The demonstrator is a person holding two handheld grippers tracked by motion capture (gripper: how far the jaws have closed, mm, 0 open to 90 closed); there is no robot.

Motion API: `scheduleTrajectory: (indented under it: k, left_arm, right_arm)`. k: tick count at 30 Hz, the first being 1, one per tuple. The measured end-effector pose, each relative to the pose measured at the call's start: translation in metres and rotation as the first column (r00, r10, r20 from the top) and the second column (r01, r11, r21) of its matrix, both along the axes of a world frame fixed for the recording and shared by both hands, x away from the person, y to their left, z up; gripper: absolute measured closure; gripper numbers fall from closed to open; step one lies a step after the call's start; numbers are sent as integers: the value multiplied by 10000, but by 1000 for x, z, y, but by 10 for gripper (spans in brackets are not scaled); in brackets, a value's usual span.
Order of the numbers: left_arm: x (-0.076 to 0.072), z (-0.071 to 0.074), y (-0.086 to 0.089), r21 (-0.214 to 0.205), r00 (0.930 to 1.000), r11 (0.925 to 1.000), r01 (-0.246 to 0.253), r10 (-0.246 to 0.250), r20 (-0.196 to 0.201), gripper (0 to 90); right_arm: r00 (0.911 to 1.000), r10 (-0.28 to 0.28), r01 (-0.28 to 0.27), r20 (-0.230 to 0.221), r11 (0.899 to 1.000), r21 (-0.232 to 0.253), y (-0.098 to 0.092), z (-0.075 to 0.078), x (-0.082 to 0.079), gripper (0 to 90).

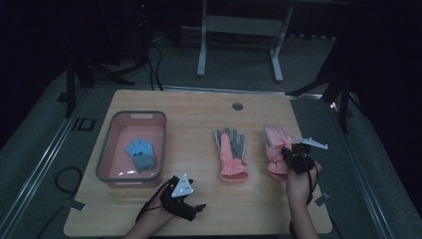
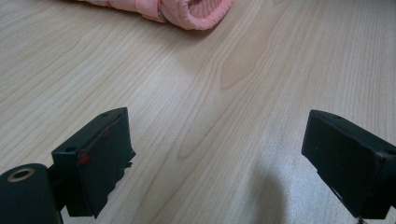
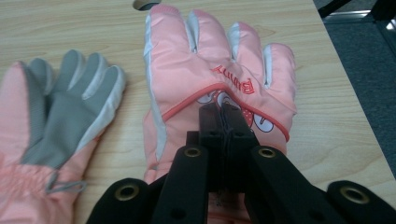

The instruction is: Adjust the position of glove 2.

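Note:
Two pink winter gloves lie on the wooden table. The right one lies back up, with red lettering and a cartoon print. The middle one lies grey palm up. My right gripper is shut, and its tips are over the back of the right glove; no fabric shows pinched between them. My left gripper is open over bare wood near the front edge, and the middle glove's knitted cuff lies beyond it.
A pink bin with a grey rim stands at the left and holds a small blue glove. A round cable hole sits near the table's far edge. Dark stands and a white frame are on the floor behind.

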State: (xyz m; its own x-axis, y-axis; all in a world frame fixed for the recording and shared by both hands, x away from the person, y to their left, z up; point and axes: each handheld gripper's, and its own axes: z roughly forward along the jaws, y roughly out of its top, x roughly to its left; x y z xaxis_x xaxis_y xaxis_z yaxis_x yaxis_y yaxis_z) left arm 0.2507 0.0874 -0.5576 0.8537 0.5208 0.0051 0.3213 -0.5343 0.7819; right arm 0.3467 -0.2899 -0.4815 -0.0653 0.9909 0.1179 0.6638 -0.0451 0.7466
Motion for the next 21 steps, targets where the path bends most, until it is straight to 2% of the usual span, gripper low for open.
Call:
scheduleTrajectory:
  k: [5,10,12,16,18,19,21]
  left_arm:
    - [-1,0,-1,90,10000,10000,2,-2,54,87]
    - [-1,-1,-1,-29,10000,10000,-42,42,-2,87]
    - [-1,-1,-1,21,10000,10000,-15,15,8,87]
    - [-2,-1,-2,23,10000,10000,38,-38,23,87]
    - [-2,-1,-2,69,9999,10000,11,-10,-125,88]
    - [-1,-1,-2,100,9998,9999,11,-9,-196,88]
    - [-1,-1,-2,129,9999,9999,-6,8,-155,88]
  right_arm:
    - [9997,14,-16,-262,10000,-84,5,-16,11,885]
    - [9965,143,-155,-824,9998,-142,9,-39,21,870]
    - [9970,144,-160,-762,9997,-207,11,-44,20,851]
    - [9971,406,-431,-644,9984,-377,11,-40,19,789]
    - [9946,946,-973,-435,9931,-657,8,-31,15,732]
    - [9943,1004,-1028,-361,9920,-732,7,-28,14,723]
    - [9900,1399,-1407,-176,9879,-646,3,-20,13,685]
